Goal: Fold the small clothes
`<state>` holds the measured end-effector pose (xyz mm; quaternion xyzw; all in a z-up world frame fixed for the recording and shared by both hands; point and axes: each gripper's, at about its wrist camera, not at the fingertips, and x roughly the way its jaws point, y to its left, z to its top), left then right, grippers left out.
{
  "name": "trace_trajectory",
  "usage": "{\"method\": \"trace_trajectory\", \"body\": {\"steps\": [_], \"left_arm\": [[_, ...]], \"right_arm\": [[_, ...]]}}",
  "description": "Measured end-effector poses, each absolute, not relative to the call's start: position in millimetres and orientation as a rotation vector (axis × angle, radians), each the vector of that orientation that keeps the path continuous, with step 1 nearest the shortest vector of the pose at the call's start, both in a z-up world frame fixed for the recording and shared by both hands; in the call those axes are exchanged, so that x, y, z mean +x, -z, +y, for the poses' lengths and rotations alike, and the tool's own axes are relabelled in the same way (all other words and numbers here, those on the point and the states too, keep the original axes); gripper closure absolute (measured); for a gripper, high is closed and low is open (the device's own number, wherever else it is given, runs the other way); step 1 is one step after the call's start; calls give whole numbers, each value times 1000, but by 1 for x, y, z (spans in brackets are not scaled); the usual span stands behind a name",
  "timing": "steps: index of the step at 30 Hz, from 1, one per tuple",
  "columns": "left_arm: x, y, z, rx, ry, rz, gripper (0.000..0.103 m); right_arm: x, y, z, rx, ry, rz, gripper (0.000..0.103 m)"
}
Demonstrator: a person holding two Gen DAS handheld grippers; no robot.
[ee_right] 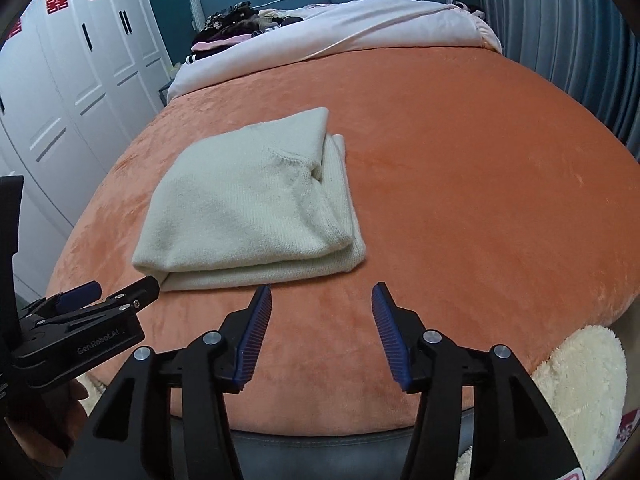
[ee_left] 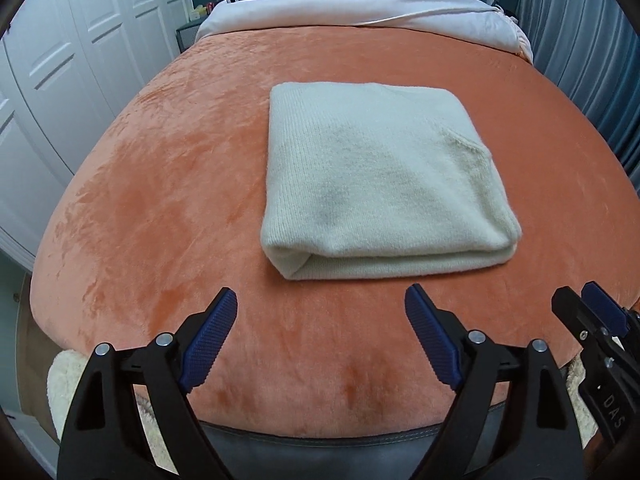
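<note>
Sweater (ee_left: 376,176): cream knit, folded into a compact rectangle, lying flat on the orange blanket (ee_left: 168,184); centre of the left wrist view, centre-left of the right wrist view.
Layers: stacked edges visible along the near side and right side of the bundle; the top face is smooth.
Left gripper (ee_left: 320,312): fingers spread wide, holding nothing, hovering at the lower edge of the frame, just short of the sweater's near edge.
Right gripper (ee_right: 322,304): fingers spread, holding nothing, near the sweater's near right corner, not touching.
Background: clothes pile (ee_right: 236,24) at upper left, on the far end of the bed.
Step in hand: judged as fold complete, both tools released and clear.
Next move: likely either shift the folded bundle aside, which calls for gripping all layers at both near corners together, or fetch another garment from the pile.
</note>
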<state>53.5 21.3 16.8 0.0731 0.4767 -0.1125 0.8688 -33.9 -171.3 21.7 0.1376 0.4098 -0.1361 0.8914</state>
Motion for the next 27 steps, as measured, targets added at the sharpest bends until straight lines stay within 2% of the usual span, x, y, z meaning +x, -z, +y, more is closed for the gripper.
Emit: {"method": "trace_trajectory", "body": {"steps": [6,27], "left_arm": [[30,-9,17,168,223,969,19],[6,3,14,180,203,930,18]], "right_arm": [[-53,-11,-163,276,288,844,47],[-58,13,-137,244,283,865,46]]}}
